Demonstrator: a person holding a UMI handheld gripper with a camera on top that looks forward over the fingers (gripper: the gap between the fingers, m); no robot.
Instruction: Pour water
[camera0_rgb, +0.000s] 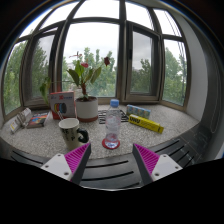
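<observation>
At ten o'clock from the hand-held gripper a dark mug sat on the desk, a potted plant behind it. At twelve, just ahead, the water bottle stood upright, long axis vertical, cap up. The fingers were spread, holding nothing.

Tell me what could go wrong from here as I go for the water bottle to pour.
The gripper is open, and the bottle stands just beyond its fingers, ungripped. It is tall and narrow, so an off-centre approach could tip it. The mug sits close beside the bottle, so a finger might clip it on the way in. The plant pot stands right behind the mug, so a tilted bottle could bump it.
</observation>
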